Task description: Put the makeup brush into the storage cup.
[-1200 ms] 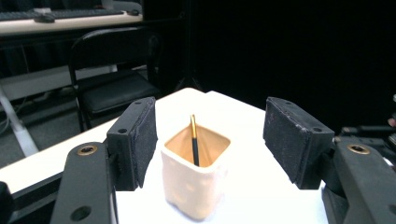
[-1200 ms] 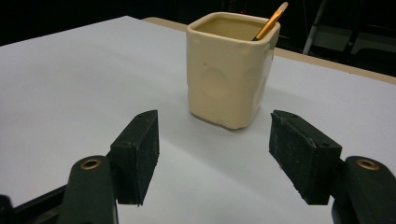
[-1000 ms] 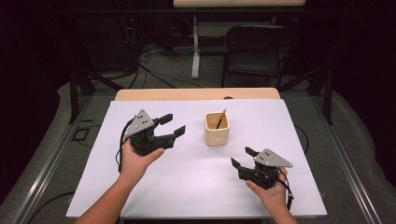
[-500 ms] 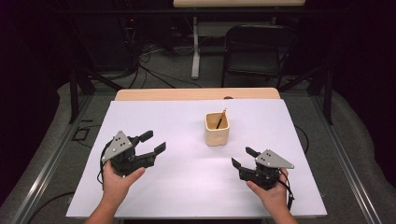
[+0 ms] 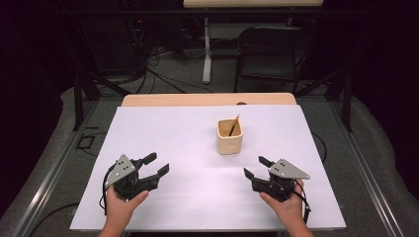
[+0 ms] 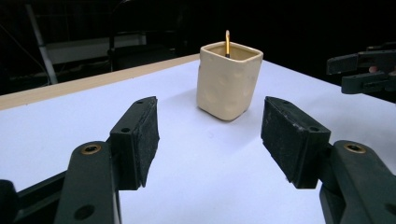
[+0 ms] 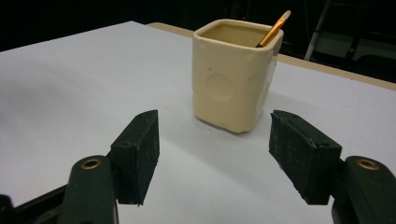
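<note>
White paper (image 5: 197, 148) covers a wooden table (image 5: 207, 99) in a dark room with a black folding chair (image 5: 272, 54) and floor cables (image 5: 163, 74) at 12 o'clock. A cream square cup (image 5: 230, 137) holding an orange pencil (image 5: 233, 125) stands right of centre, with no readable writing. Left gripper (image 5: 158, 165) at 7 o'clock and right gripper (image 5: 256, 167) at 5 o'clock both gape wide, empty, well apart from the cup.

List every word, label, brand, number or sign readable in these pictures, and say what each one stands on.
None: no readable text shows in these views.
The cream cup bears only raised round bumps, no lettering.
The pencil in it shows no readable print.
The white table cover is blank.
The grey plates on the left gripper and right gripper carry small holes, no marks.
</note>
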The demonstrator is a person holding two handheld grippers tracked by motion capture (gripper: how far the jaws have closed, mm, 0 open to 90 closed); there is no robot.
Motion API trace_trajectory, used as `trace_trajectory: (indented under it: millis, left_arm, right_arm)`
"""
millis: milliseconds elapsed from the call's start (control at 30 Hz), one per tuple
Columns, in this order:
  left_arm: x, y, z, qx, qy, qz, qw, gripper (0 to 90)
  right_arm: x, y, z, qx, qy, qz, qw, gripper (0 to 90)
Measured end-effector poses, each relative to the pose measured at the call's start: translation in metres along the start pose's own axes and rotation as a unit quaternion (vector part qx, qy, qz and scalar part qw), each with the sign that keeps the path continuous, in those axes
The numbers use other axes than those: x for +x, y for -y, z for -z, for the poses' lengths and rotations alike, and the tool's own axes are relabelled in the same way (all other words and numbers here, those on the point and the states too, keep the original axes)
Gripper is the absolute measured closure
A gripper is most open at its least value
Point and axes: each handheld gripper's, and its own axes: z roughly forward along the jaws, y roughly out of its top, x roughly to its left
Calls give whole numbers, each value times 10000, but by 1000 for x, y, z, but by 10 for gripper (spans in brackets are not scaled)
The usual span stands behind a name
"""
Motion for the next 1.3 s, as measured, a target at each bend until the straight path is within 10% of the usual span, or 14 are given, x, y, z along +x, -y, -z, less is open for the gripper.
trace_trajectory:
  millis: [1300]
  left_arm:
    - [5,30,-13,240,-94,151,9996,363]
  right_arm:
    - [0,7,-4,77,-14,20,10000,335]
